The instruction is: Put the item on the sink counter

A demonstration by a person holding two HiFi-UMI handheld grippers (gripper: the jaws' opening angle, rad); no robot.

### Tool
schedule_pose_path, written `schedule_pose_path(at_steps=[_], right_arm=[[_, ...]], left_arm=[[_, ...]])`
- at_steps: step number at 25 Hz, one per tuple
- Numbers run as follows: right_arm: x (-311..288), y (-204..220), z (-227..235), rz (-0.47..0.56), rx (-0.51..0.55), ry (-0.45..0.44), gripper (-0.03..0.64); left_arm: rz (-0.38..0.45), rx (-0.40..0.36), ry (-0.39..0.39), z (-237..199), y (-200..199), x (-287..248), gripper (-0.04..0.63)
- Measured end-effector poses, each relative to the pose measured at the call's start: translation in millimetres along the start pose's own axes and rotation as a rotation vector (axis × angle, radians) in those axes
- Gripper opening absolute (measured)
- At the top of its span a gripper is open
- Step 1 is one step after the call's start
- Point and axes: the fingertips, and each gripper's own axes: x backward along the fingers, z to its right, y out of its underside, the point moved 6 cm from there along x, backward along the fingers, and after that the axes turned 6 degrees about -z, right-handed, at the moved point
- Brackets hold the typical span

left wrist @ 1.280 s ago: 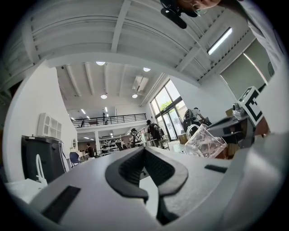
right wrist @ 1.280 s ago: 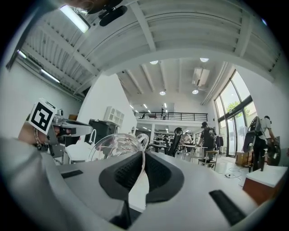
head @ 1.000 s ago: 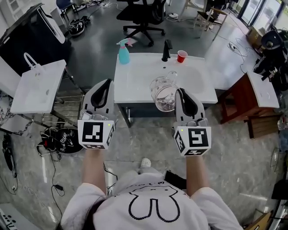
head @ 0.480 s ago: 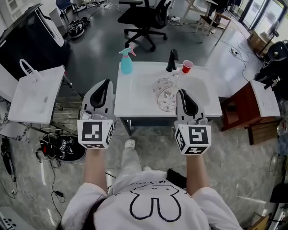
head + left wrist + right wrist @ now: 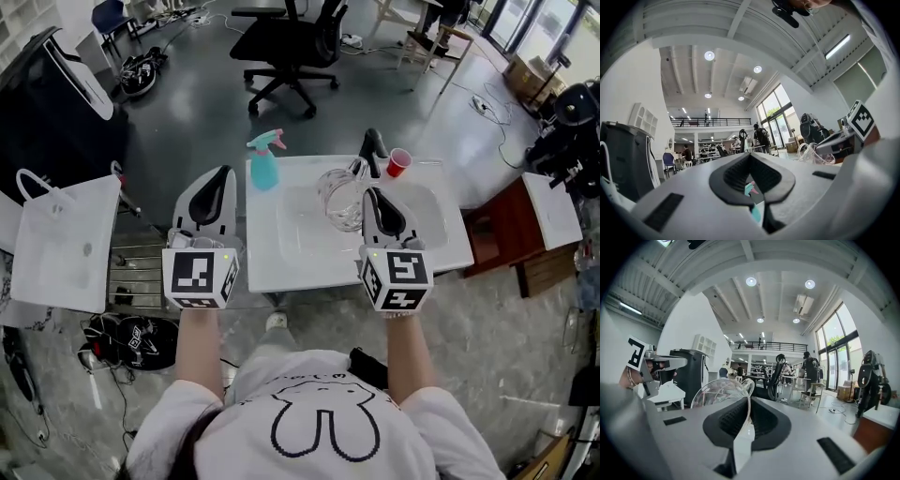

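Observation:
A clear glass pitcher [image 5: 339,199] hangs tilted over the basin of the white sink counter [image 5: 441,251], with my right gripper [image 5: 372,194] shut on its rim. In the right gripper view the pitcher's [image 5: 719,392] thin glass edge runs between the pads of the right gripper [image 5: 749,401]. My left gripper [image 5: 217,178] is held just left of the counter's left edge, shut and empty. In the left gripper view the left gripper [image 5: 751,159] points toward the teal spray bottle [image 5: 750,190], and the pitcher [image 5: 813,154] shows at the right.
On the counter stand a teal spray bottle [image 5: 263,161], a black faucet [image 5: 371,148] and a red cup [image 5: 398,161]. A white bag [image 5: 61,244] lies at the left, a black office chair [image 5: 291,37] beyond, a brown wooden table [image 5: 511,239] at the right.
The person has stepped toward the counter. The right gripper and pitcher went from the counter's front edge to over the basin. The left gripper stays beside the left edge.

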Motion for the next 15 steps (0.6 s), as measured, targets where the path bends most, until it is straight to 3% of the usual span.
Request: schedule_pose_path(at_steps=[15], right_arm=[[-162.8, 50.1, -2.6, -0.297, -0.125, 0.076, 0.040]], left_arm=[[-0.049, 0.042, 0.114, -84.3, 57.9, -104.6, 0.009]])
